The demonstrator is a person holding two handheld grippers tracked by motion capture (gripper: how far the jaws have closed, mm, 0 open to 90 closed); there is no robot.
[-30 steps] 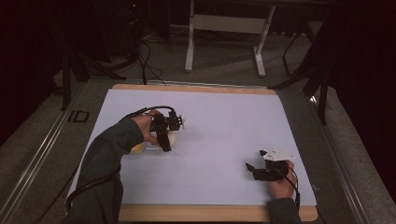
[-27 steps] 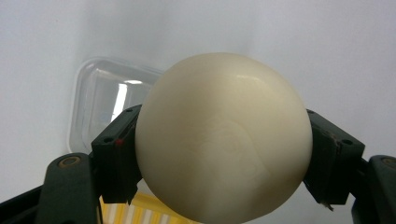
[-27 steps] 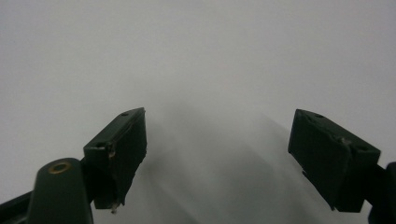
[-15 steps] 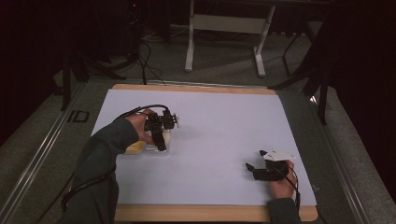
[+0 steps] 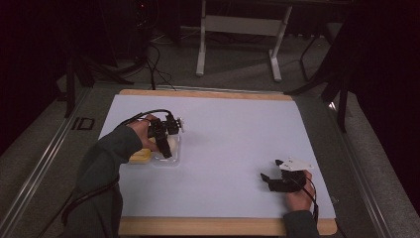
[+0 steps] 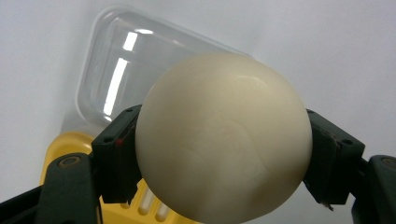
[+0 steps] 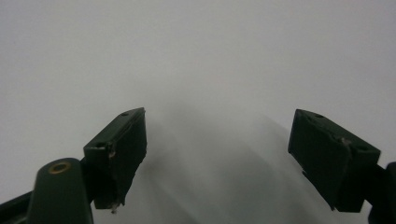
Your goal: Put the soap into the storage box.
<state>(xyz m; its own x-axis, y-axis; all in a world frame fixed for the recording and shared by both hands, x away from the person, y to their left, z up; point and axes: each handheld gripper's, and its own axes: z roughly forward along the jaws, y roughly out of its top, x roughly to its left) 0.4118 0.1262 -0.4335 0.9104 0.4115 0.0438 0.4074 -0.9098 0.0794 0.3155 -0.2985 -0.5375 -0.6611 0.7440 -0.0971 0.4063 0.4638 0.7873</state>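
Note:
A cream-white ball (image 6: 224,135) sits squeezed between the two black jaws of my left gripper (image 5: 168,144), held above a clear plastic container (image 6: 121,70) and a yellow lid (image 6: 70,144). From the high view the ball (image 5: 173,145) hangs over the container (image 5: 171,157) at the table's left, with the yellow lid (image 5: 140,156) beside it. My right gripper (image 5: 270,178) rests low over the white mat near the front right. Its jaws stand wide apart with nothing between the fingers (image 7: 119,149).
A white mat (image 5: 233,134) covers the wooden table (image 5: 218,225). Beyond the far edge stand a table frame's legs (image 5: 200,44) and loose cables (image 5: 156,64) on the floor.
My left gripper has drifted left and slightly toward the person, carrying the ball over the container. The right gripper has stayed put.

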